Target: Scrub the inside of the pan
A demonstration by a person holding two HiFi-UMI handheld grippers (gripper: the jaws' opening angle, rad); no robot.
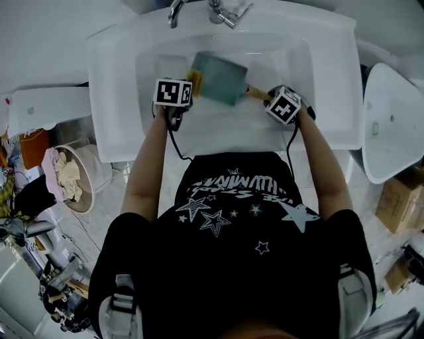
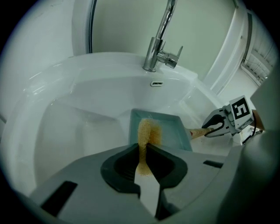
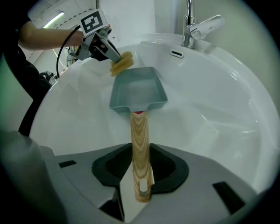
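A square teal pan (image 1: 220,77) with a wooden handle (image 1: 255,93) lies in the white sink (image 1: 119,99). My right gripper (image 1: 265,95) is shut on that handle (image 3: 140,148), and the pan (image 3: 135,89) reaches away from its jaws (image 3: 140,168). My left gripper (image 1: 187,89) is shut on a yellow sponge (image 2: 148,131), which is squeezed thin between the jaws (image 2: 144,159). The sponge (image 3: 121,63) rests against the pan's corner farthest from the handle. In the left gripper view the pan (image 2: 168,131) sits just beyond the sponge, its inside in view.
A chrome faucet (image 1: 218,12) stands at the sink's back edge, above the pan. A round basket of cloths (image 1: 69,175) sits on the floor to the left. On the right are a white fixture (image 1: 391,119) and a cardboard box (image 1: 397,202).
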